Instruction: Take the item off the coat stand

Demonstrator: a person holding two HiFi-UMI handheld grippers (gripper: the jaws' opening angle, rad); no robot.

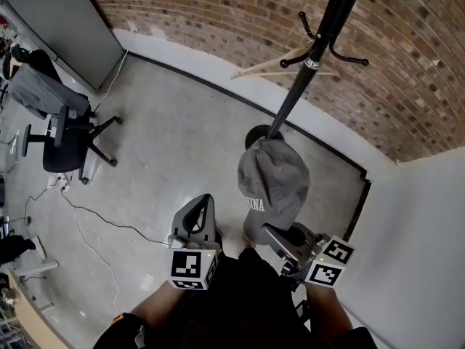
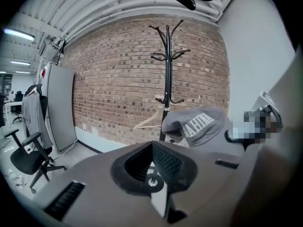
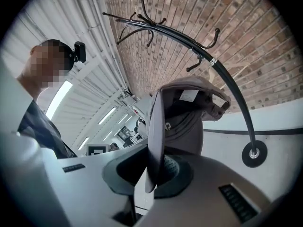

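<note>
— Two grippers, one cap: which of them has it?

— The right gripper (image 1: 275, 233), low and right of centre in the head view. Its jaws are clamped on the brim (image 3: 155, 141) of the grey cap (image 1: 272, 180), and the brim runs edge-on between the pads in the right gripper view. The left gripper (image 1: 197, 217) sits just beside the cap at lower left, jaws together on nothing.

— How does the cap lie from that grip?

— It stretches up-frame from the jaws, crown leading, toward the base (image 1: 258, 133) of the coat stand (image 1: 314, 53). The hooks are in the upper right of the frame, well apart from the cap. In the right gripper view the pole arcs past on the cap's right, with a gap between them.

— So what does the coming move turn on?

— Probably that gap. The cap looks free of the stand already, so the right hand alone could draw it down-frame, away from the pole.
</note>
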